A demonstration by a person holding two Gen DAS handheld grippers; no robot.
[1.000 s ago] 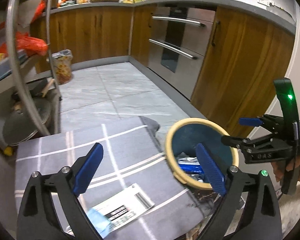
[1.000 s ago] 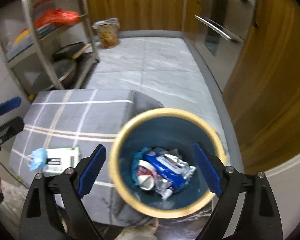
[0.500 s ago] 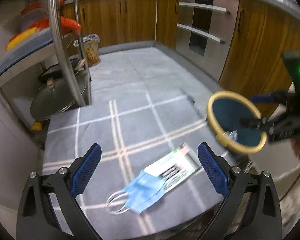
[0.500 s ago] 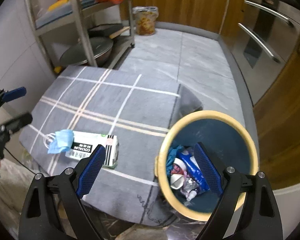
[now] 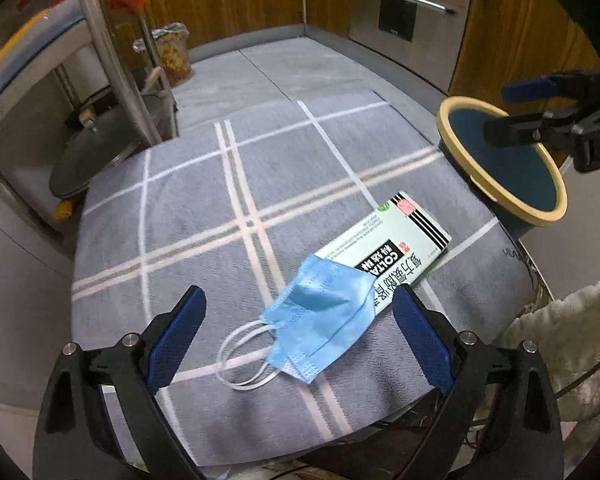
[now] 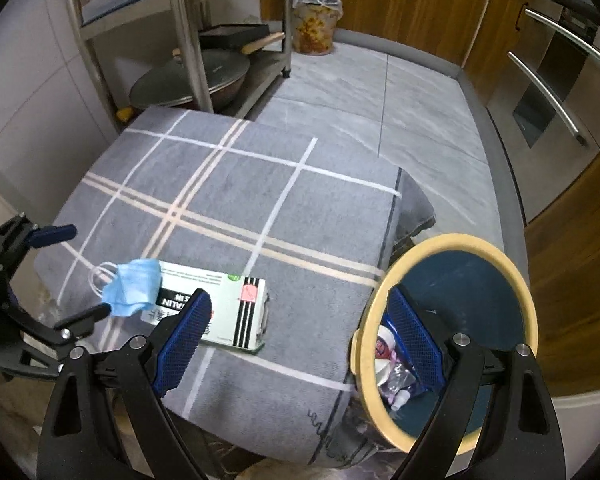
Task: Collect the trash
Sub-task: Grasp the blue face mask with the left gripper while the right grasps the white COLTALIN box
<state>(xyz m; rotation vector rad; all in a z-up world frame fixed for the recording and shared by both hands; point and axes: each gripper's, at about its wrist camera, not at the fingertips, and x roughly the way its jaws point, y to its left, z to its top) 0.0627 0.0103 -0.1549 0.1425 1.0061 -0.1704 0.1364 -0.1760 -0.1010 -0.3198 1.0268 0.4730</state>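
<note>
Trash items on the grey checked mat.
A crumpled blue face mask [image 5: 320, 316] overlaps one end of a flat white-green carton [image 5: 400, 240] near the mat's [image 5: 220, 208] bin-side edge; the blue bin [image 6: 460, 280] holds wrappers.

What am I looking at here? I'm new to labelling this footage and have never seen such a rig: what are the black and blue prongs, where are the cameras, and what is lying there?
No robot arm is involved: a person holds a two-finger gripper in each hand, and a fisheye camera on each looks forward along its fingers. The prongs at the bottom of each picture are those fingers with blue pads.

In the left wrist view, the left gripper is open and empty, with a blue face mask between its fingers. The mask partly overlaps a flat white carton. Both lie on a grey checked cloth.

In the right wrist view, the right gripper is also open and empty. Beside the cloth stands a blue bin with a yellow rim, already holding trash.
</note>
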